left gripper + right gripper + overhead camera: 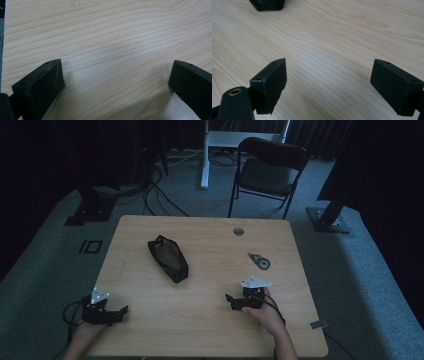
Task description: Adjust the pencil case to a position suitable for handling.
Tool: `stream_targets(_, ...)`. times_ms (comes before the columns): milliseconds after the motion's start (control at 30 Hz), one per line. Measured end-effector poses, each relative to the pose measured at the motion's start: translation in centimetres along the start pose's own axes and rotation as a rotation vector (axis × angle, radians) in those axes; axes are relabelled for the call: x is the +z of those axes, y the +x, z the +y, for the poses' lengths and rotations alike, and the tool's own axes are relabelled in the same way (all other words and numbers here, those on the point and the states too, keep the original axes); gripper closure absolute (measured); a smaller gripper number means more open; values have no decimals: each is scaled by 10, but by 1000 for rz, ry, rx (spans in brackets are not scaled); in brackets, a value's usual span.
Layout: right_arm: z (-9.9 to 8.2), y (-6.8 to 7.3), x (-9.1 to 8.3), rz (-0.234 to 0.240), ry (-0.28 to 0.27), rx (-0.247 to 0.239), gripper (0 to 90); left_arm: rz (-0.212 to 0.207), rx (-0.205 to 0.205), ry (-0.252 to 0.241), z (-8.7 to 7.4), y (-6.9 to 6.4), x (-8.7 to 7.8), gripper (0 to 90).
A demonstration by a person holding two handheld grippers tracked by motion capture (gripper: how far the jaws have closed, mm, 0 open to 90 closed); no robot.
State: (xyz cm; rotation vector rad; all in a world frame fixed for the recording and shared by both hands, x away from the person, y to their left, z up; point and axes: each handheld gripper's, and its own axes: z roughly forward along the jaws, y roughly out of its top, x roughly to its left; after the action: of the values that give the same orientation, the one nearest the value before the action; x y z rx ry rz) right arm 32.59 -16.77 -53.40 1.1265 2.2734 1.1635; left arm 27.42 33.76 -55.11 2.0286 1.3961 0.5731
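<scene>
A black zip pouch (168, 259) lies slanted on the wooden table (210, 320), left of centre. A small green and black tape roller (259, 261) rests to the right of it. My left gripper (121, 314) sits low at the table's near left edge, well short of the pouch. In its own view its jaws stand wide open (116, 75) over bare wood. My right gripper (230, 301) is near the front right, below the roller, and points left. It is open (328, 75) with nothing between its jaws. A black corner, perhaps of the pouch (268, 5), shows ahead.
A round cable hole (238, 231) sits near the table's far edge. A black folding chair (270, 170) and a white desk leg (205, 155) stand behind the table. Dark stands and cables (150, 195) are on the grey carpet.
</scene>
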Motion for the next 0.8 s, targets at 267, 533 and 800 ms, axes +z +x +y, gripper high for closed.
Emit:
stream_targets(267, 9, 13, 11, 30, -7, -12, 134, -3, 2, 0, 0, 0, 0, 0)
stream_targets(533, 20, 25, 22, 61, -19, -28, 134, -3, 2, 0, 0, 0, 0, 0)
stream_targets(800, 31, 37, 32, 85, -39, -38, 141, -3, 2, 0, 0, 0, 0, 0)
